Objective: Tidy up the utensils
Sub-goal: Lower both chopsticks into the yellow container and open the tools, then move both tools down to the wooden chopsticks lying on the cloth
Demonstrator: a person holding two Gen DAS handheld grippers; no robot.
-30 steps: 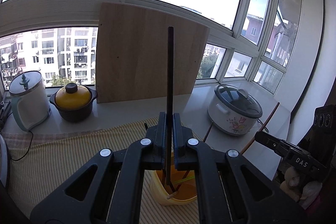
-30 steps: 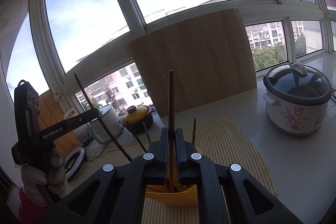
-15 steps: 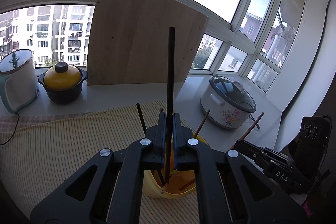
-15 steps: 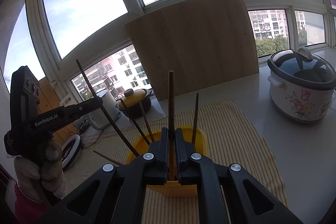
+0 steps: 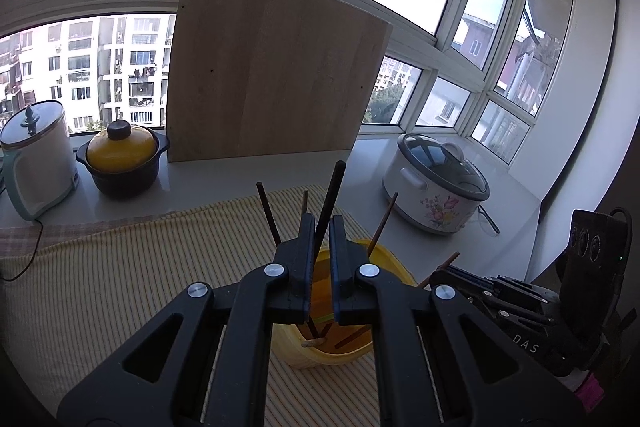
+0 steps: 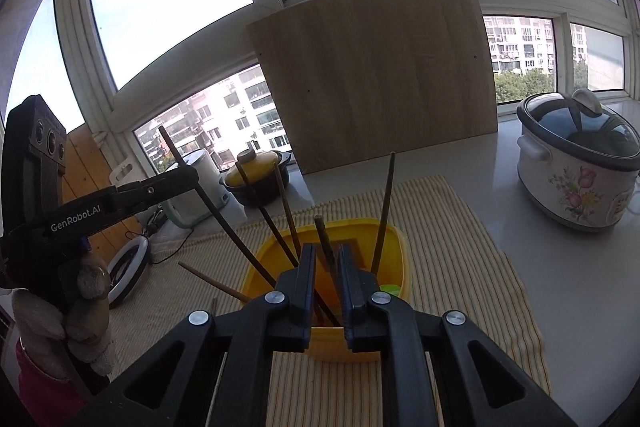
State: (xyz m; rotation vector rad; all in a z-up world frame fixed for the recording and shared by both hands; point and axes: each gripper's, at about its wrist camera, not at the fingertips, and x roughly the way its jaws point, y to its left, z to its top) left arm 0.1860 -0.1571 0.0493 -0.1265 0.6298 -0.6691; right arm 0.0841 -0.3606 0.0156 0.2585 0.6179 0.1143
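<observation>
A yellow utensil holder (image 5: pixel 344 343) (image 6: pixel 394 247) stands on a striped yellow mat and holds several chopsticks. My left gripper (image 5: pixel 321 227) hangs just above it with its jaws slightly apart; a dark chopstick (image 5: pixel 330 195) leans loose in the gap, its lower end in the holder. My right gripper (image 6: pixel 325 255) is also open over the holder, with a brown chopstick (image 6: pixel 323 239) tilted free between its jaws. The left gripper also shows in the right wrist view (image 6: pixel 188 179), and the right gripper shows in the left wrist view (image 5: pixel 436 273).
A wooden board (image 5: pixel 272 67) leans against the window. A floral rice cooker (image 5: pixel 436 183) stands right of the mat (image 5: pixel 120 267). A yellow-lidded black pot (image 5: pixel 120 159) and a white kettle (image 5: pixel 34 155) stand at the left. A ring light (image 6: pixel 128 271) lies left.
Both grippers came down over the holder and opened. Each chopstick slid down from its jaws into the holder and now leans tilted.
</observation>
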